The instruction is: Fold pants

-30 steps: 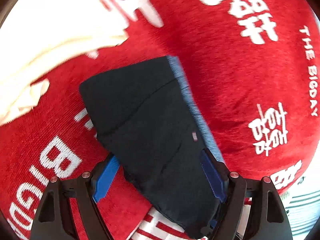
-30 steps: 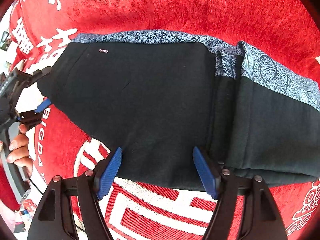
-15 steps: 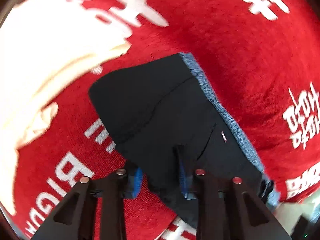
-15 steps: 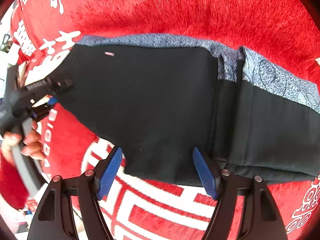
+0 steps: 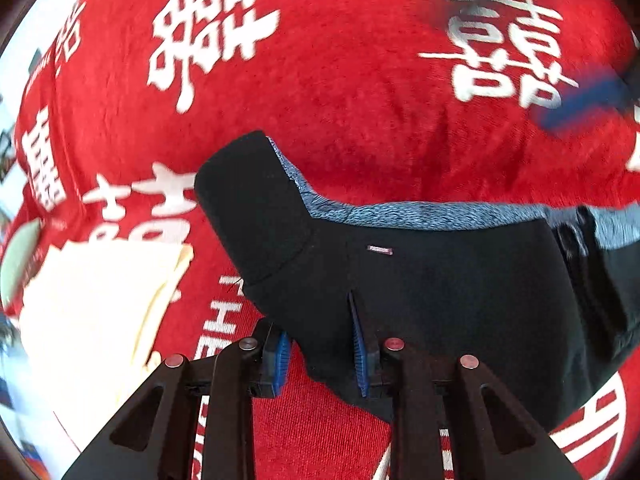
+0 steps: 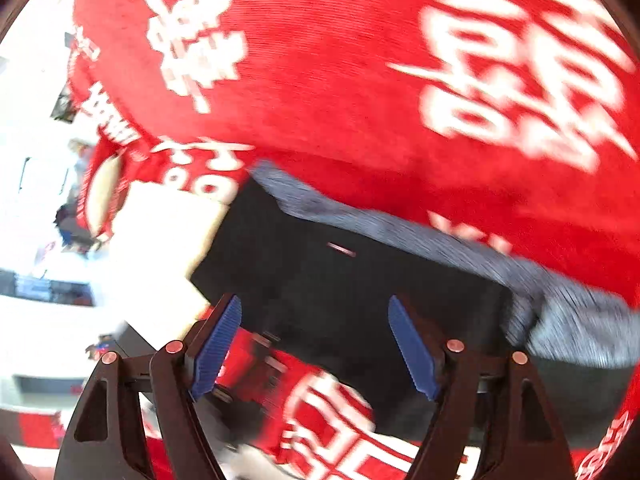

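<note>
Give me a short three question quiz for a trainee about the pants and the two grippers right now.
1. True or false: the left gripper is clamped on the black pants.
2. What does the right gripper hold? A. the pants B. the cream cloth C. nothing
3. Fill in: the pants lie on a ____ blanket with white characters.

Key: 1 true; 2 C, its jaws stand wide open above the pants; 3 red.

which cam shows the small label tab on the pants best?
Left wrist view: the label tab is sharp on the black pants, just below the blue-grey side stripe. Right wrist view shows it too, but only as a motion-blurred streak.
</note>
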Demonstrator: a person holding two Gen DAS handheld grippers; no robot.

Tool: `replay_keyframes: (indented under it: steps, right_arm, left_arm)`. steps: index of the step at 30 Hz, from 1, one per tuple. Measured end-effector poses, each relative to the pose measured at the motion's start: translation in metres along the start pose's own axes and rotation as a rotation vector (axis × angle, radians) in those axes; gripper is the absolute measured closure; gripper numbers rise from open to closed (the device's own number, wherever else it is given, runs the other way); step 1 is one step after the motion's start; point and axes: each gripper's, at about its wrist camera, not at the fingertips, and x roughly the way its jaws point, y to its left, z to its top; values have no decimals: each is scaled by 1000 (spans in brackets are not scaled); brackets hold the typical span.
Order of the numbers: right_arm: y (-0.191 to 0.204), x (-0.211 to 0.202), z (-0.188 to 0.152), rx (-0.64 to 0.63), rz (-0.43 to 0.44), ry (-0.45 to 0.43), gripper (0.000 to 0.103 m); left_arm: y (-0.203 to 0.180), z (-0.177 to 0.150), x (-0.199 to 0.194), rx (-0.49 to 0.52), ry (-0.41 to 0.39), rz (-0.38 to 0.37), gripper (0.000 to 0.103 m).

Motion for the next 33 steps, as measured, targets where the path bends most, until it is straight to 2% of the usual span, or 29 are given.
replay_keyframes:
  steps: [3, 7, 10, 13, 14, 15, 16, 17, 19, 26, 33]
  right_arm:
    - [36, 23, 29, -83, 22, 95, 21]
    - [77, 69, 50, -201, -16, 247, 21]
    - [88, 98, 53, -250, -57, 346, 21]
    - [88, 118, 57, -234, -87, 419, 21]
    - [85, 123, 56, -220, -85, 441, 26]
    - [82, 131, 55, -203, -74, 474, 37]
    - [79, 135, 53, -195, -70, 495, 71]
    - [75, 137, 51, -187, -89, 500, 83]
    - [68, 132, 50, -182, -90, 466, 86]
    - [40, 83, 37, -134, 33, 306, 86]
    - [-11, 15, 15, -46, 137, 162, 86]
  left_arm:
    - [-9, 3, -1, 37, -10, 10, 76]
    - [-13, 1, -2, 49, -18, 18, 76]
    - [-15, 0, -4, 53, -24, 24, 76]
    - [-16, -1, -4, 58, -30, 25, 76]
    - [-15, 0, -5, 54, -28, 23, 76]
    - [-15, 0, -5, 49, -26, 19, 76]
    - [-14, 0, -4, 42, -16, 13, 76]
    - [-11, 1, -2, 29, 1, 1, 76]
    - [-8, 2, -4, 16, 0, -14, 76]
    - [-17, 17, -28, -19, -22, -111, 76]
    - [-50, 42, -60, -11, -23, -196, 76]
